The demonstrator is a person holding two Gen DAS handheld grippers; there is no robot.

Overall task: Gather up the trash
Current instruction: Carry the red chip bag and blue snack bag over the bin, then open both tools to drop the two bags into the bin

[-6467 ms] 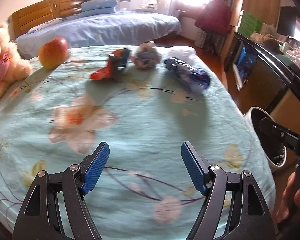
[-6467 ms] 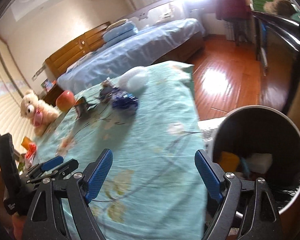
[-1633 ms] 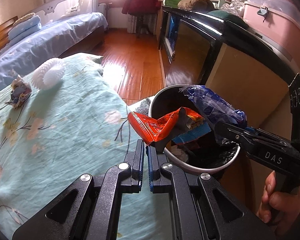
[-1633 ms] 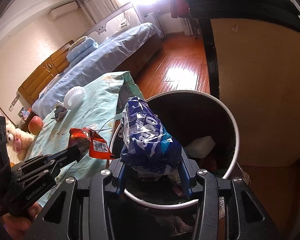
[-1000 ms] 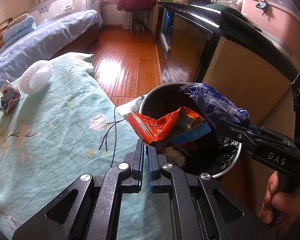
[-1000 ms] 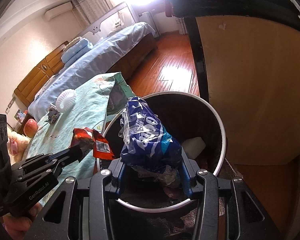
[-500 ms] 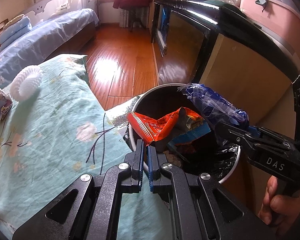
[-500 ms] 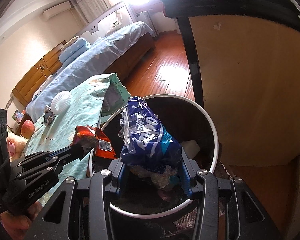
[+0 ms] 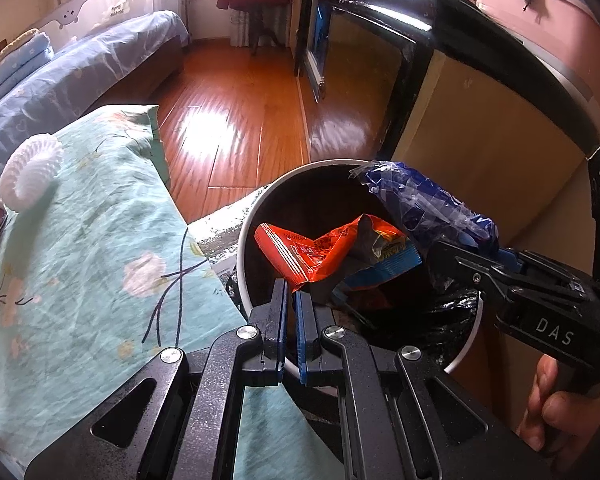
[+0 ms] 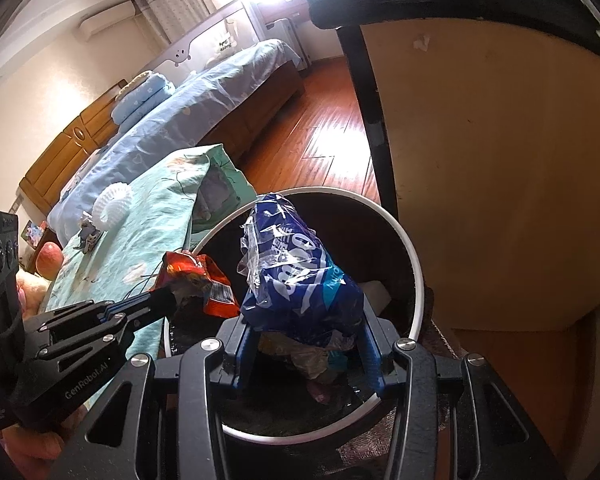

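Observation:
My left gripper [image 9: 291, 300] is shut on a crumpled red snack wrapper [image 9: 312, 250] and holds it over the round white-rimmed trash bin [image 9: 300, 172]. My right gripper [image 10: 306, 332] is shut on a crumpled blue plastic wrapper [image 10: 300, 276] and holds it above the same bin [image 10: 416, 264]. In the right wrist view the left gripper [image 10: 164, 300] with the red wrapper [image 10: 204, 280] is at the bin's left rim. In the left wrist view the right gripper [image 9: 460, 256] with the blue wrapper [image 9: 420, 200] is over the bin's right side. The bin holds other trash in a black liner.
The bed with a teal floral cover [image 9: 80, 248] lies left of the bin. On it are a white round foam net [image 9: 30, 170], a small crumpled wrapper [image 10: 87, 236] and an apple [image 10: 49, 266]. A wooden cabinet [image 10: 500, 160] stands right behind the bin. Wooden floor [image 9: 240, 100] lies beyond.
Both grippers have moved further over the bin with their wrappers still held. The bed cover has slid left in the views.

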